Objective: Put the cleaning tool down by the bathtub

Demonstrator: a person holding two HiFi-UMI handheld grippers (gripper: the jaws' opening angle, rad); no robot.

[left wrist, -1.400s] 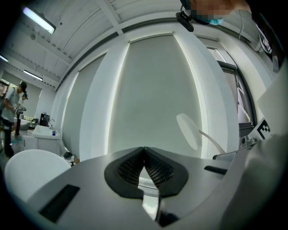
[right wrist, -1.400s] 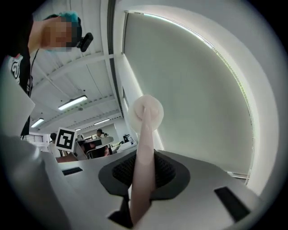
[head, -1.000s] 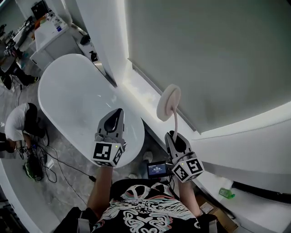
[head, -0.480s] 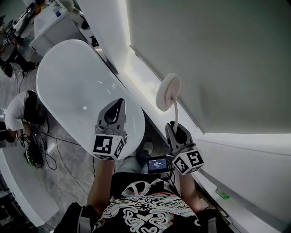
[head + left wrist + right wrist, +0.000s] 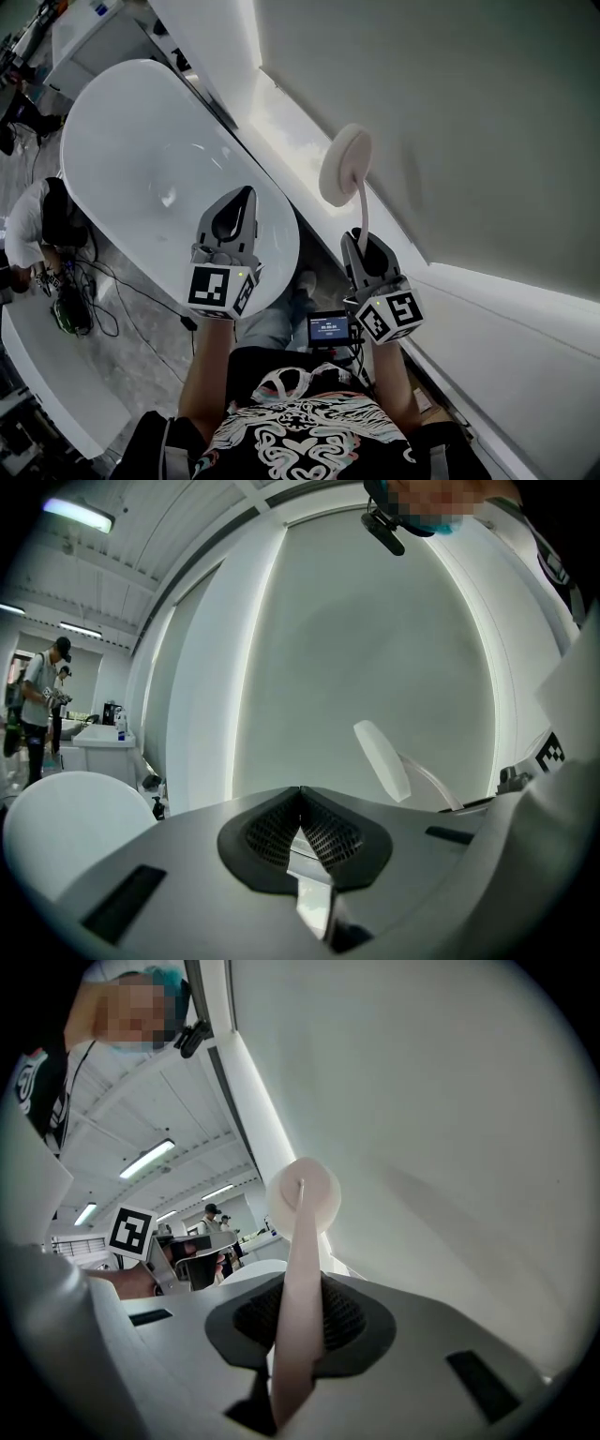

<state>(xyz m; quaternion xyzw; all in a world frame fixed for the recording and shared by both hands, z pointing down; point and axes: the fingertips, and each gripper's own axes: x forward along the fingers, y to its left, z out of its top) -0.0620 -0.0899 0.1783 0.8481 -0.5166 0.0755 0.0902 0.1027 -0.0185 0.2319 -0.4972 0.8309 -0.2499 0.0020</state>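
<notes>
Clamping the slender handle of the cleaning tool [image 5: 343,167], the right gripper [image 5: 363,246] has both ribbed jaw pads closed on the shaft. The tool stands nearly upright above the jaws. It is held in the air and touches nothing but the gripper.

- **Tool:** it has a flat, round, off-white pad on a thin, pale, slightly curved stem. In the head view the pad shows against the lit ledge [image 5: 286,131], just to the right of the bathtub [image 5: 131,141].
- **Left gripper [image 5: 246,195]:** the jaws are pressed together at the tips with nothing between them. It is held over the near end of the tub.
- **Bathtub:** it is a smooth, glossy white oval with a rounded rim and lies diagonally.
- **Clearance, wall side:** the tub's right edge runs close along the white ledge, leaving only a narrow dark gap. The gap widens at the near end, where the person's shoe [image 5: 305,279] stands on the floor.
- **Wall [image 5: 450,112]:** it is a matte grey panel and rises straight from the ledge.
- **Clearance, open side:** to the left of the tub there is a wider stretch of grey, mottled floor [image 5: 141,361]. Black cables [image 5: 108,300] and a crouching person [image 5: 37,225] take up part of it.
- **Other:** a small lit screen [image 5: 328,328] sits just beside the right gripper's marker cube.
</notes>
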